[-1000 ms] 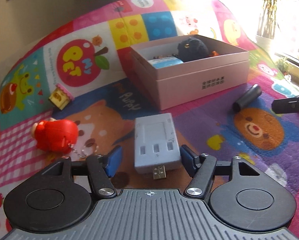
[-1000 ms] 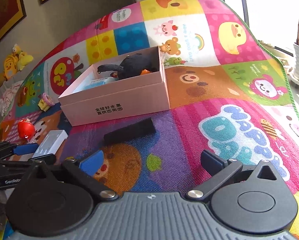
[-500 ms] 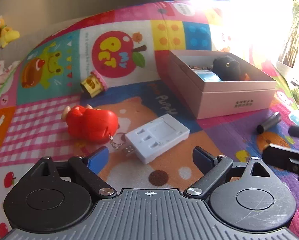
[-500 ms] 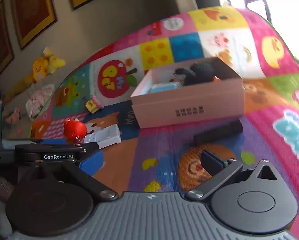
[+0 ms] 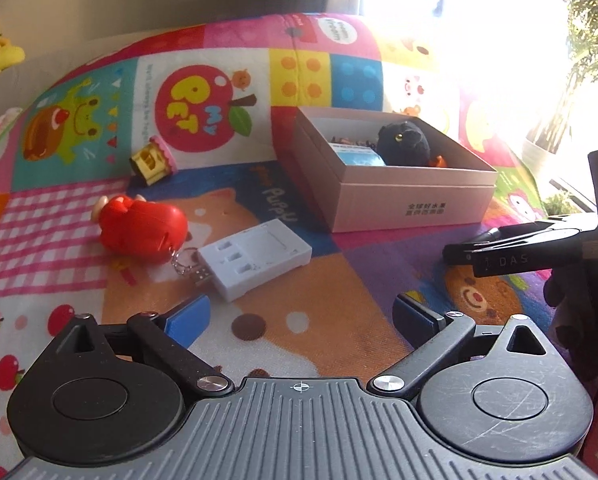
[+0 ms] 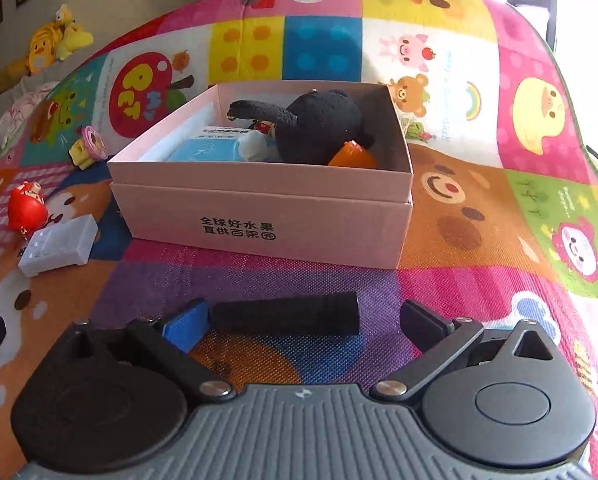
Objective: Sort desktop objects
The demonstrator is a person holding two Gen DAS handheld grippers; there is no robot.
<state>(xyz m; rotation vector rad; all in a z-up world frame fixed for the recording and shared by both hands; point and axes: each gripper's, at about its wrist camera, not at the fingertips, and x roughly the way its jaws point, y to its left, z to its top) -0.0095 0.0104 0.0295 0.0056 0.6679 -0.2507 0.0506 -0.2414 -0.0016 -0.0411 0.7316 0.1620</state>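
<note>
A pink cardboard box (image 6: 267,216) (image 5: 415,200) holds a black plush toy (image 6: 319,124), a blue-white packet (image 6: 215,146) and an orange piece (image 6: 353,156). A black cylinder (image 6: 287,314) lies crosswise on the mat between the fingertips of my open right gripper (image 6: 303,320). My left gripper (image 5: 299,316) is open and empty, just short of a white USB hub (image 5: 255,260). A red figure keychain (image 5: 143,230) lies left of the hub, a small yellow-pink toy (image 5: 153,160) farther back.
Everything lies on a colourful cartoon play mat (image 6: 479,208). The right gripper's body (image 5: 539,248) shows at the right of the left wrist view. Plush toys (image 6: 55,46) sit beyond the mat's far left. A plant pot (image 5: 547,148) stands by the bright window.
My left gripper has pulled back from the white hub and turned left, leaving it on the mat. My right gripper has moved forward, and now the black cylinder is between its fingers.
</note>
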